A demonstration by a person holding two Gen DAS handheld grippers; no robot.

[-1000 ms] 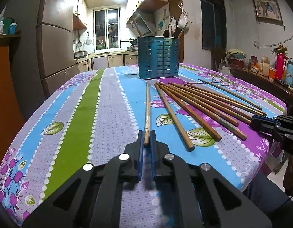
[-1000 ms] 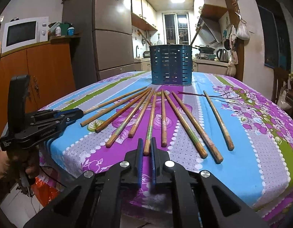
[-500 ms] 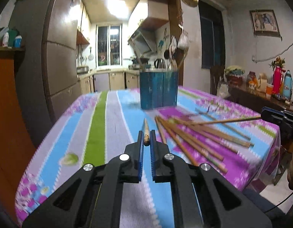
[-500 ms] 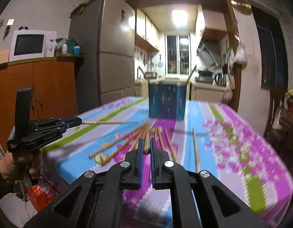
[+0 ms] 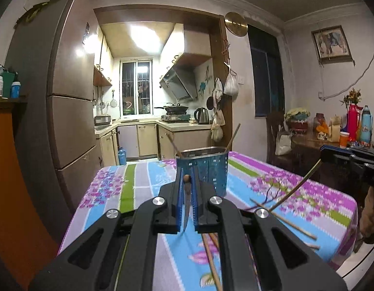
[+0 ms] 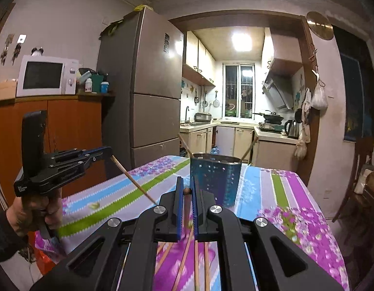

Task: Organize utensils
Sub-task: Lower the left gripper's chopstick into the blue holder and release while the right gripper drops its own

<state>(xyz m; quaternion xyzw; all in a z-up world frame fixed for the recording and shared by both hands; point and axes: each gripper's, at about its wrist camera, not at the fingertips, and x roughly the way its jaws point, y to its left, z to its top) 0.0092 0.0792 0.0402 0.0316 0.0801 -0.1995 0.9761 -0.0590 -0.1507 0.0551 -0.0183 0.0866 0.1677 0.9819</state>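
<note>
My left gripper (image 5: pixel 187 177) is shut on the thick end of a wooden chopstick (image 5: pixel 186 208), which hangs down below the jaws above the table. My right gripper (image 6: pixel 187 181) is likewise shut on a chopstick (image 6: pixel 187 208) by its end. Each gripper shows in the other's view: the right gripper (image 5: pixel 323 149) with its stick slanting down, the left gripper (image 6: pixel 108 150) with its stick angled toward the table. The blue perforated utensil holder (image 5: pixel 202 169) (image 6: pixel 216 177) stands ahead on the table, two chopsticks leaning in it. Several loose chopsticks (image 5: pixel 284 220) (image 6: pixel 196 262) lie on the floral tablecloth (image 6: pixel 296 206).
A tall fridge (image 6: pixel 150 92) and an orange cabinet with a microwave (image 6: pixel 46 75) stand to the left. A side table with thermoses (image 5: pixel 356 121) is on the right. A person's hand (image 6: pixel 36 213) holds the left gripper. The kitchen lies beyond the table.
Both grippers have risen from the tabletop, each carrying one chopstick up with it. The sticks now hang free below the jaws, and both views have tilted up toward level.
</note>
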